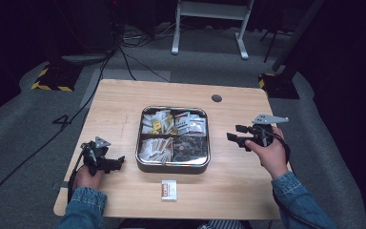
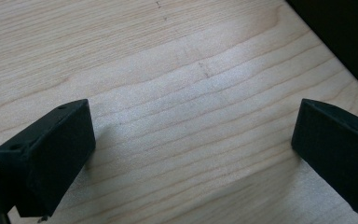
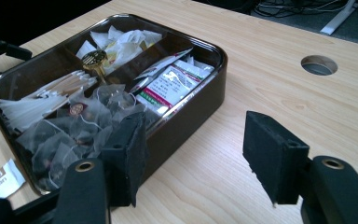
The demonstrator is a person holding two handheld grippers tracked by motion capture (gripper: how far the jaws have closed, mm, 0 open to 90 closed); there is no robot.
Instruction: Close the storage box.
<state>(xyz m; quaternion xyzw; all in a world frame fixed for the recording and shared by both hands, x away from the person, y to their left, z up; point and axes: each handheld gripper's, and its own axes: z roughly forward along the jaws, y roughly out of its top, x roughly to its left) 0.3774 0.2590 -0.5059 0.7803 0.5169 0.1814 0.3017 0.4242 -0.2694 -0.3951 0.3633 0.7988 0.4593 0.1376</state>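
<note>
right claw [image 1: 235, 133] apart, empty, near tin [image 1: 172, 164] right wall | left claw [image 1: 119, 161] apart, resting by desk [image 1: 124, 102] left edge | tip: descend steeply onto one tea bag [image 3: 70, 135], avoid rim

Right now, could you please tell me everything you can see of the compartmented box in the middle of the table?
The box is square with rounded corners, dark and glossy with a shiny rim, and has no lid on. Dividers split it into four compartments, filled with pale wrapped packets, printed sachets, slim white sticks and clear mesh tea bags. It sits flat on the wooden table, between the two grippers; neither touches it.
</note>
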